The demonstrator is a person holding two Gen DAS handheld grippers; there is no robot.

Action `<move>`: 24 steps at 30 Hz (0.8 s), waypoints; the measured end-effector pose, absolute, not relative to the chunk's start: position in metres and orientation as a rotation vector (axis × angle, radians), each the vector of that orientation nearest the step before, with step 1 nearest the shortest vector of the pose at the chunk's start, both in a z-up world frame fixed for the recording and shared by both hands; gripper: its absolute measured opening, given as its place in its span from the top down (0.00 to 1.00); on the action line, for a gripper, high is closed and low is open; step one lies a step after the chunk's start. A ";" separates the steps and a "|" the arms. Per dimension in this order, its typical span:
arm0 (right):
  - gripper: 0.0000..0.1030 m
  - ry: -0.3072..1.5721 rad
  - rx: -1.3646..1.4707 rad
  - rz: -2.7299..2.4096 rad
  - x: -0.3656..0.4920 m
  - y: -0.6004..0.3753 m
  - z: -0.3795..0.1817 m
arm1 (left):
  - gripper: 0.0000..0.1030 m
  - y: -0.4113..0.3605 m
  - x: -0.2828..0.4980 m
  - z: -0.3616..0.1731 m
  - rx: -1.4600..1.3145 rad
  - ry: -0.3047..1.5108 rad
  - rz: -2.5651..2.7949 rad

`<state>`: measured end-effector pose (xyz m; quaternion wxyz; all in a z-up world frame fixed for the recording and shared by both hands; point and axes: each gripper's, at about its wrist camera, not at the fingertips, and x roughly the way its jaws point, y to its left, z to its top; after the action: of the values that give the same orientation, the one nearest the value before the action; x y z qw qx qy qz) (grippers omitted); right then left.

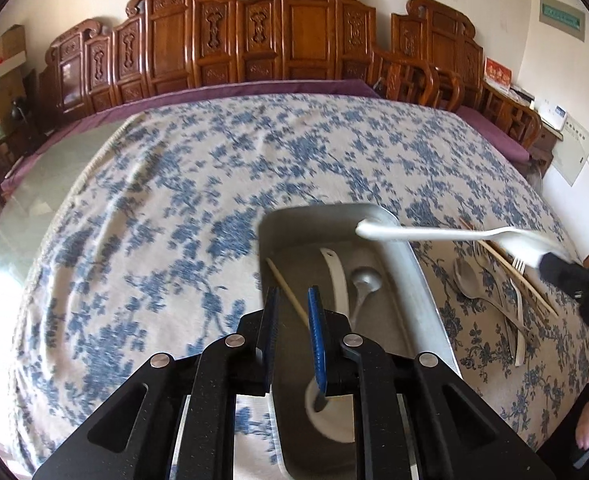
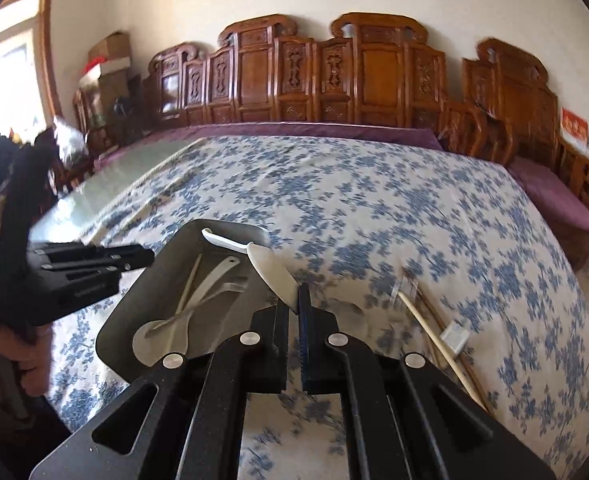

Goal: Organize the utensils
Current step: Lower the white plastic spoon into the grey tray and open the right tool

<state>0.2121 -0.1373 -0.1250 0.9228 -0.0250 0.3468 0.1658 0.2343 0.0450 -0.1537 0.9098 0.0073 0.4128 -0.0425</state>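
Tray [image 1: 422, 280] serves as our landmark: a grey metal pan lying on the blue-flowered cloth [image 1: 174, 208]. Left of its left rim we record only bare cloth. Over the tray's near end hangs the left gripper [image 1: 293, 312], jaws parted with nothing between them; one blue pad [image 1: 316, 340] stands above a white spoon [image 1: 336, 280] that lies lengthwise inside the tray. Beside that spoon, within the same tray, we note a wooden chopstick [image 1: 286, 290] toward the left wall and a metal spoon [image 1: 364, 282] toward the right wall.

Across the tray's far right corner we find a white plastic spoon [image 1: 434, 234], held in the air with its handle tip over the rim and its bowl end toward the right gripper [image 1: 550, 264]. In the right wrist view the right gripper [image 2: 293, 300] is closed on the bowl of the white plastic spoon [image 2: 272, 272], the handle curving out over the tray [image 2: 134, 280].

Right of the tray, on the cloth and well apart from the left gripper, lie more utensils: another metal spoon [image 1: 468, 280], a white fork [image 1: 518, 312] and a pair of chopsticks [image 1: 510, 272]. They overlap one another; motion blur hides finer detail. Nothing stands between the held spoon and the tray's interior.
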 end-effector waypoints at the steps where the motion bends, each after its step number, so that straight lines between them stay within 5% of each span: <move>1: 0.95 0.713 -0.083 0.340 0.215 -0.127 -0.126 | 0.87 0.047 0.233 -0.152 0.021 0.844 -0.083; 24: 0.94 0.808 -0.277 0.251 0.230 -0.038 -0.158 | 0.87 0.095 0.224 -0.133 -0.029 0.799 -0.046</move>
<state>0.2304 -0.0382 -0.1577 0.9027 -0.1338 0.3906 0.1215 0.2236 0.0955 -0.1333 0.9209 -0.0142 0.3890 -0.0223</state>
